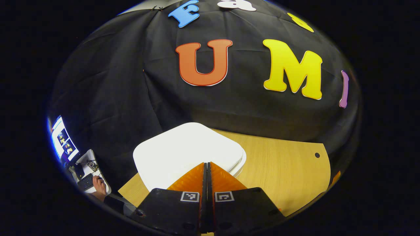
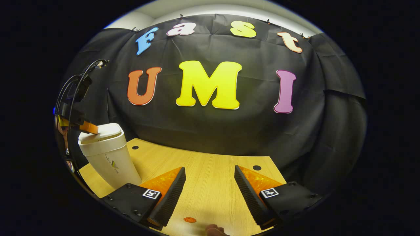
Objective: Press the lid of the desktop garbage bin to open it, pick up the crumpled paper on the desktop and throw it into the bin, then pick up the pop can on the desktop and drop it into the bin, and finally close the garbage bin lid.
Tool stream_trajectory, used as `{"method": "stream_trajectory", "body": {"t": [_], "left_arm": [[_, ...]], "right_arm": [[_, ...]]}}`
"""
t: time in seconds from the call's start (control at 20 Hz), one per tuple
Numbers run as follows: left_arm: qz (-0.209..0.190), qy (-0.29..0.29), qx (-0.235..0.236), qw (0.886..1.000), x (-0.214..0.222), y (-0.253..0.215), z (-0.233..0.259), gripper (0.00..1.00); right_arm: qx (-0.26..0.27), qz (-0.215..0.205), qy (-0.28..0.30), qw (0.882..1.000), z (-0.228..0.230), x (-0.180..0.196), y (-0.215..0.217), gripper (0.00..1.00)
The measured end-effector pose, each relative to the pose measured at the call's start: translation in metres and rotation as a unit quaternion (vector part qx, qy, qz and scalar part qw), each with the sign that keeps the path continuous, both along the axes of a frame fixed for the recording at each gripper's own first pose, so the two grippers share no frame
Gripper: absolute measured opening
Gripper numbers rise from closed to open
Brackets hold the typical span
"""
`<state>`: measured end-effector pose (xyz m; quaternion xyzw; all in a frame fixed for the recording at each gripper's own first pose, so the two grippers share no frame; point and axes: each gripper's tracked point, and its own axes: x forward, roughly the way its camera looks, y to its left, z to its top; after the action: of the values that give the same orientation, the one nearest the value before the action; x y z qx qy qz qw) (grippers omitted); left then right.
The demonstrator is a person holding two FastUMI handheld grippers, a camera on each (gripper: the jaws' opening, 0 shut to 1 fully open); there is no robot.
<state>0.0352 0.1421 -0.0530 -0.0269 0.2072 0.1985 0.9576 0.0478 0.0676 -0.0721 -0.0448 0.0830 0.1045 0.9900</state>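
Just ahead of the left gripper (image 1: pixel 207 165), whose jaws are clenched together empty, the bin's (image 2: pixel 106 152) lid (image 1: pixel 188 150) lies closed; it looks like light, stiff plastic, best pressed on top. Right gripper (image 2: pixel 210 183) stands released above the table (image 2: pixel 210 170).

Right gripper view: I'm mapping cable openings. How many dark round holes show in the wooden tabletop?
2. One dark round hole sits far left, beside the white plastic garbage bin; the other far right, beyond the right gripper. The bin may hide more.
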Motion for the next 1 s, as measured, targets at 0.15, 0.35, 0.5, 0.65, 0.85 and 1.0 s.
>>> {"method": "stream_trajectory", "body": {"t": [0.15,0.35,0.5,0.65,0.85,1.0], "left_arm": [[0.014,-0.011,0.027,0.999,-0.013,-0.001,0.022,0.04],[-0.003,-0.039,0.059,0.997,-0.024,-0.019,0.049,0.07],[-0.016,-0.061,0.078,0.995,-0.033,-0.04,0.058,0.35],[-0.053,-0.073,0.088,0.992,-0.035,-0.066,0.052,0.41],[-0.084,-0.054,0.009,0.995,-0.042,-0.094,0.006,0.71],[-0.094,-0.037,-0.025,0.995,-0.051,-0.098,-0.025,0.75]], "right_arm": [[-0.002,0.005,-0.007,1.0,0.0,-0.009,-0.007,0.94],[0.021,0.006,-0.007,1.0,-0.001,-0.021,-0.019,0.94],[0.015,0.005,-0.004,1.0,-0.01,-0.027,-0.028,0.94],[0.018,0.017,0.007,1.0,-0.02,-0.035,-0.029,0.94],[0.0,0.023,0.018,1.0,-0.032,-0.041,-0.032,0.94],[-0.019,0.03,0.044,0.998,-0.055,-0.049,-0.028,0.95]]}}
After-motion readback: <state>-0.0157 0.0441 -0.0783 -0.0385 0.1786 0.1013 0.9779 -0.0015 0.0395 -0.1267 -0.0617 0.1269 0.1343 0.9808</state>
